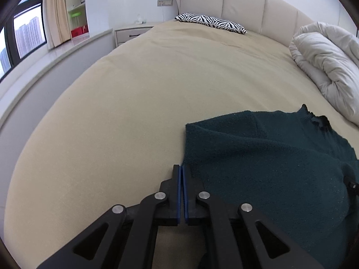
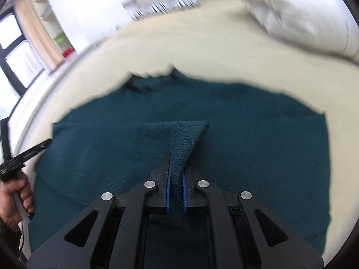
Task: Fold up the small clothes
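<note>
A dark teal knitted sweater (image 2: 246,145) lies spread flat on the beige sheet of a bed (image 1: 134,112), near the bed's near edge and toward its right side, with the neckline pointing at the headboard (image 1: 242,2). In the right wrist view a peaked fold of the knit rises from the middle of the garment, and the right gripper (image 2: 176,163) is clamped on it — the fabric fills the narrow space between its blue pads (image 2: 184,192). That view is smeared with motion blur, so the far end of the bed shows only roughly.

The left gripper (image 1: 181,168) sits at the sweater's left edge with its jaws pressed together; whether any knit is caught between the blue pads cannot be told, as the tips meet right where the hem meets the sheet. The hand (image 2: 15,197) holding its handle shows at the left border of the right wrist view.

Farther up the bed, a zebra-print pillow (image 1: 211,22) rests by the headboard, and a bunched white duvet (image 1: 327,62) lies along the right edge. Beyond the left edge stand a nightstand (image 1: 132,32), a window ledge (image 1: 44,62) and a curtain (image 1: 55,11).
</note>
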